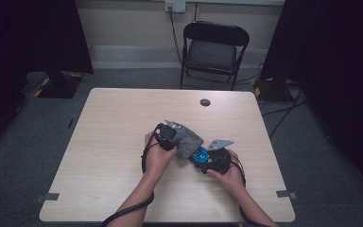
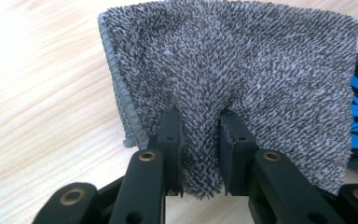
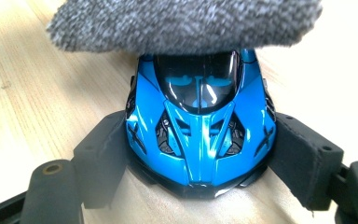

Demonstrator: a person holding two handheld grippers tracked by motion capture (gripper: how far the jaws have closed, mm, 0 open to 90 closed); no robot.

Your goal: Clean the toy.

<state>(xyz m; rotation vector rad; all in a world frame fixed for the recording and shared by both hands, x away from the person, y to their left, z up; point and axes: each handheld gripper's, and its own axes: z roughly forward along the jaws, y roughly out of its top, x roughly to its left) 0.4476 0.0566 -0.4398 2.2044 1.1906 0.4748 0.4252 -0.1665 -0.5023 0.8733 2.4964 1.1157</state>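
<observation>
1. Two tools share the work: the right hand-held gripper clamps the blue toy car by its sides, steadying it above the worktop
2. Left hand-held gripper pinches the grey cloth, draping it over the car's far end, likely for wiping

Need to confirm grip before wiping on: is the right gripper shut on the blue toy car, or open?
Shut on it: the right gripper has both pads pressed against the blue toy car's sides.

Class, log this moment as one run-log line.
left gripper: shut on grey cloth | right gripper: shut on blue toy car | cloth over car
</observation>
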